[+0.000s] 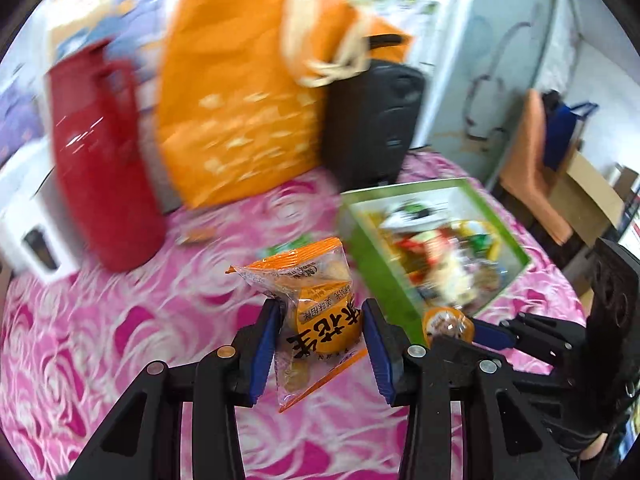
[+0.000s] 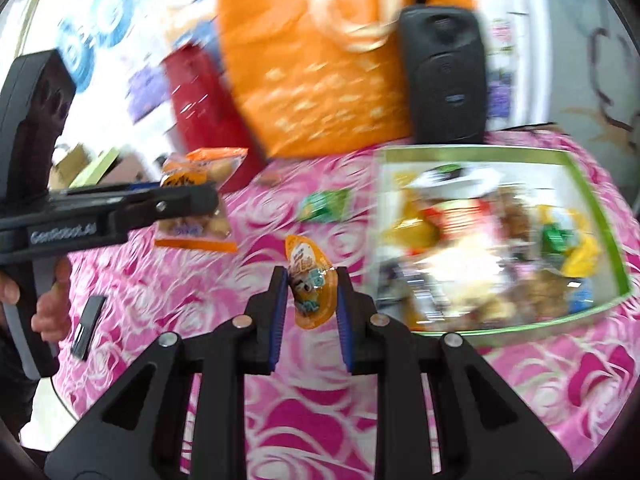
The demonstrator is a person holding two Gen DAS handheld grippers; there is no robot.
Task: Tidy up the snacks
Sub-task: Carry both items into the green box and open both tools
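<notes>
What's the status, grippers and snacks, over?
Left gripper shut on orange packet. Right gripper shut on jelly cup. Green box of snacks ahead, open. Green packet loose on cloth; nothing blocking.

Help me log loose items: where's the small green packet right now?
In the right wrist view the green packet lies on the pink tablecloth, left of the green-rimmed box, below the orange bag.

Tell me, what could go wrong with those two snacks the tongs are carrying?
The left tongs pinch the peanut packet only across its middle, so the slippery wrapper might slide out. The right tongs hold a small jelly cup by its edges; it could pop free. The green box already looks full, so things may spill.
</notes>
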